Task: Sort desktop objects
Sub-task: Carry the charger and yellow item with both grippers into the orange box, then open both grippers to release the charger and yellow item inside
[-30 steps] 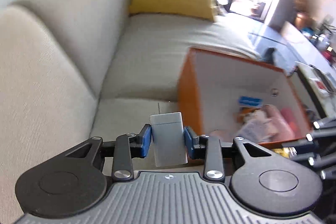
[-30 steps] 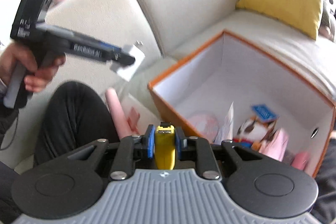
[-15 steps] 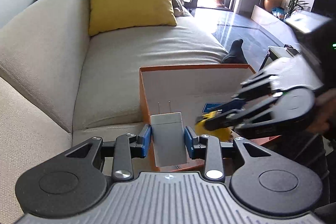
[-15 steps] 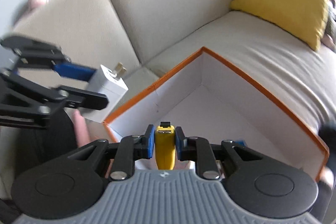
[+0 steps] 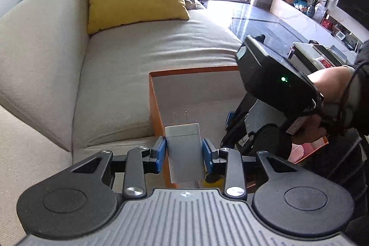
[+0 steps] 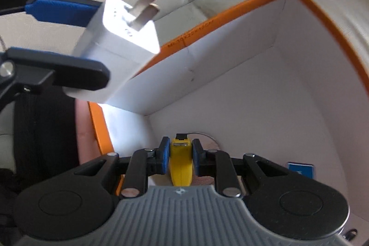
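In the left wrist view, the left gripper (image 5: pixel 184 151) is clamped on a white rectangular plastic wall charger (image 5: pixel 185 153), its blue pads pressing the two narrow sides; the charger's long axis runs straight out along the fingers, with the two metal prongs at the far end. Just beyond and below the jaws lies the orange-rimmed, white-lined cardboard box (image 5: pixel 153 103) on the beige fabric sofa (image 5: pixel 115 75), its near-left corner under the charger. To the right of the jaws, the person's right hand (image 5: pixel 329 93) tips the other tool steeply down into the box. In the right wrist view, the right gripper (image 6: pixel 180 157) grips a small yellow plastic tool with a black tip (image 6: pixel 181 163), long axis along the fingers, low inside the box, so it looks nearer to a drop. The charger hangs up and left of these jaws, over the box wall, and likely needs carrying further inward before release.
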Motion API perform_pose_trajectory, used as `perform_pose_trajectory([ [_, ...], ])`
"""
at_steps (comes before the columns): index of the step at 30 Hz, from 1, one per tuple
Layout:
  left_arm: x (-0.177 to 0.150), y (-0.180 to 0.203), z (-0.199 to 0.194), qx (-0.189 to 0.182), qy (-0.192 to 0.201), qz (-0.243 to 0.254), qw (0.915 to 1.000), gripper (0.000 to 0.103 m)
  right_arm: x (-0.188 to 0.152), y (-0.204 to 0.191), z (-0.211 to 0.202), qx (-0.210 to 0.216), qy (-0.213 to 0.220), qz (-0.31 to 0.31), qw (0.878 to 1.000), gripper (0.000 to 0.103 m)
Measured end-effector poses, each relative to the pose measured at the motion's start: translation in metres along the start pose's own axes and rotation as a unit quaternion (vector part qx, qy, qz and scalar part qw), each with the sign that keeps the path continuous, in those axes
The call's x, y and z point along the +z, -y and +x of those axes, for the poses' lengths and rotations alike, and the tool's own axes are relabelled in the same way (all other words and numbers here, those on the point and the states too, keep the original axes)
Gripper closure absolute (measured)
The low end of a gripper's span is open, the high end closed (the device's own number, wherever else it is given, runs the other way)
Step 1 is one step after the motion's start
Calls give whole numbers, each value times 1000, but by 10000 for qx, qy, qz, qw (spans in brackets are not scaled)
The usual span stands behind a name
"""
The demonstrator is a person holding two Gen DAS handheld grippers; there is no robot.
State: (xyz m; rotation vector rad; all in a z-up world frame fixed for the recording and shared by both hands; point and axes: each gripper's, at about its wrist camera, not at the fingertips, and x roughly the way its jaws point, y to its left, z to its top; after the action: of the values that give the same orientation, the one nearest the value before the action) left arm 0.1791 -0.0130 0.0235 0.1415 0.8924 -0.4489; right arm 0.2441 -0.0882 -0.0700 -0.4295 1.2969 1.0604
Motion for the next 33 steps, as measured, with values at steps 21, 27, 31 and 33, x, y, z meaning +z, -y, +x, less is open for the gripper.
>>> perform_pose_trajectory([
  [21, 4, -2, 11, -92, -126, 118, 9998, 64, 4, 27, 13, -186, -241, -133, 9994, 62],
  [27, 3, 0, 12, -61, -156, 153, 9997, 64, 2, 32, 14, -221, -159, 30, 9996, 65],
  [31, 3, 1, 12, -57, -158, 166, 9997, 64, 4, 36, 16, -30, -141, 245, 9996, 74],
  [33, 4, 2, 12, -70, -158, 221, 9996, 64, 3, 35, 17, 100, -204, 224, 9995, 79],
])
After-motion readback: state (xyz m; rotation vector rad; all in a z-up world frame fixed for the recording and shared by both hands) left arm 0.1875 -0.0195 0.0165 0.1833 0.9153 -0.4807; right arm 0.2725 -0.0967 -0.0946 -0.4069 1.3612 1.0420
